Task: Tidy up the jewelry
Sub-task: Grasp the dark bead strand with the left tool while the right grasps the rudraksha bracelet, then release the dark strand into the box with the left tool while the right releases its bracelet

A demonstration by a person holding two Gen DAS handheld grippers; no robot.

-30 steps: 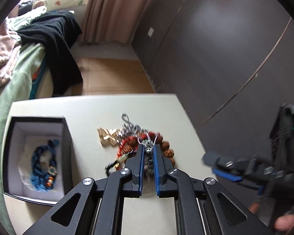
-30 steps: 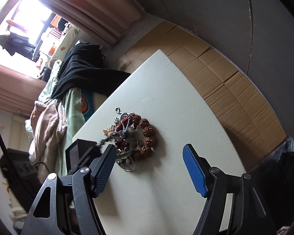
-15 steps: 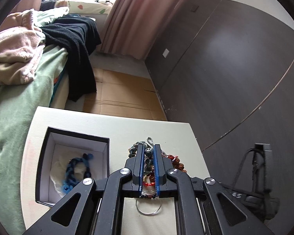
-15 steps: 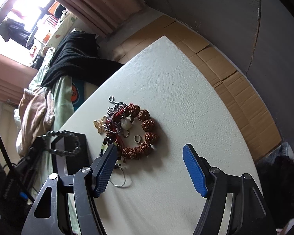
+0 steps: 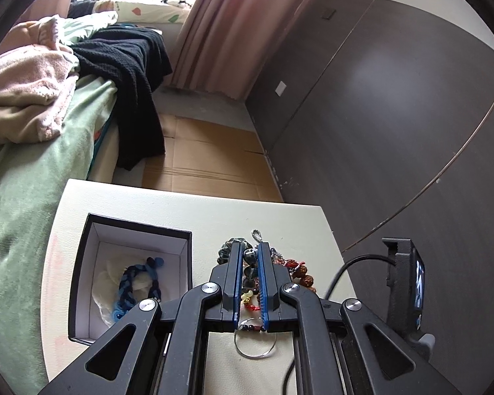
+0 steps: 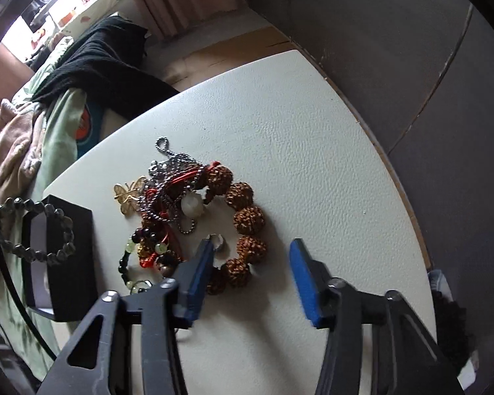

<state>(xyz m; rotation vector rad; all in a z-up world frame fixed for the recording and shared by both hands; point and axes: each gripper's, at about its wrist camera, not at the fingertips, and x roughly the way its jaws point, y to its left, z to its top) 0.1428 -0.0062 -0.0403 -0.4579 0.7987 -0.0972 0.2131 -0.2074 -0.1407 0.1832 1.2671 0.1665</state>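
Observation:
My left gripper (image 5: 249, 253) is shut on a dark green bead bracelet (image 5: 249, 258) and holds it in the air. In the right wrist view that bracelet (image 6: 36, 230) hangs over the black jewelry box (image 6: 67, 256). The box (image 5: 82, 260) has a white lining and holds a blue braided bracelet (image 5: 135, 288). A jewelry pile lies on the white table (image 6: 313, 151): a brown seed bracelet (image 6: 245, 227), a ball chain (image 6: 171, 164), red cord, a gold butterfly (image 6: 128, 196). My right gripper (image 6: 250, 253) is open, low over the brown bracelet.
A bed with green cover (image 5: 33, 177), pink blanket and black garment (image 5: 135, 75) lies left of the table. Cardboard (image 5: 207, 161) covers the floor beyond. A dark wall (image 5: 395, 125) runs on the right. A thin wire ring (image 5: 255, 345) lies on the table.
My left gripper has lifted the dark bead bracelet out of the pile and carried it toward the box. My right gripper has dropped closer to the brown bracelet, still open.

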